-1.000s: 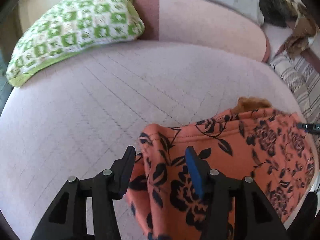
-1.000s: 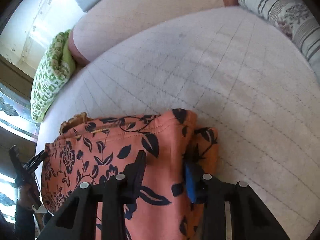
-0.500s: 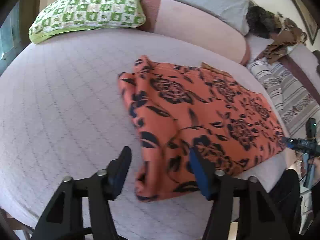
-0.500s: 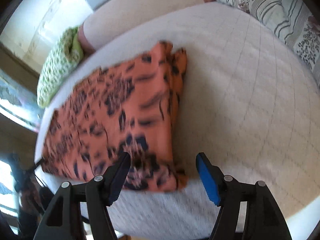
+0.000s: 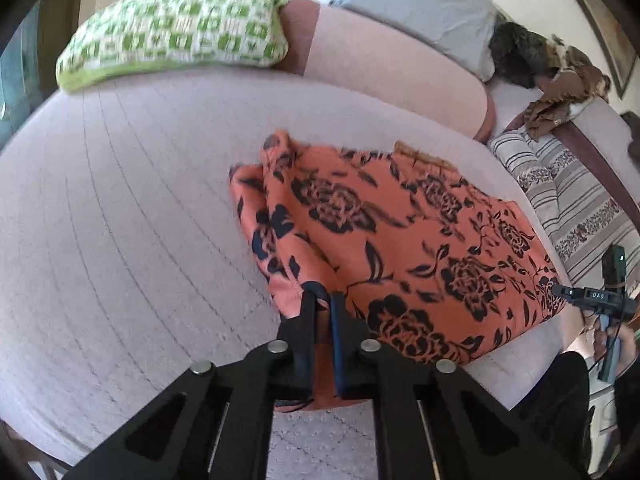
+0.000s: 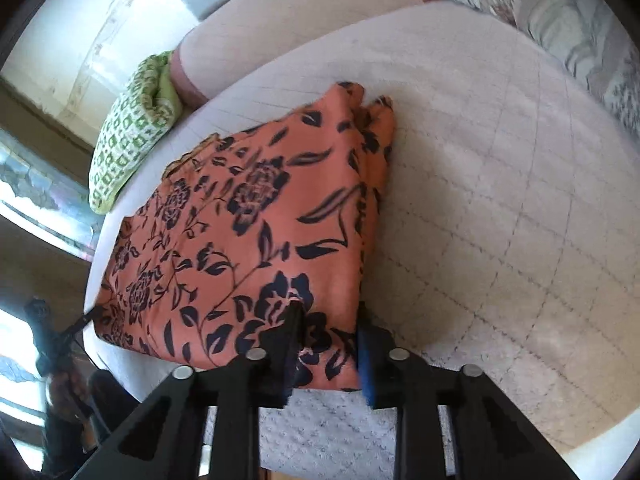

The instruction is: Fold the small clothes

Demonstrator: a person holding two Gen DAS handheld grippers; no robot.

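Observation:
An orange garment with a black flower print lies folded on the pale quilted bed. It also shows in the right wrist view. My left gripper is shut on the garment's near left corner. My right gripper has its jaws partly closed around the thick near right corner of the garment, with cloth filling the gap between them. The other gripper shows small at the far edge of each view.
A green checked pillow lies at the bed's far left, a pink bolster and grey pillow behind. A striped cushion lies at the right. Brown clothes hang on a rail.
Both grippers drew back from the far edge to the garment's near edge, then closed on its near corners. The garment now lies folded over.

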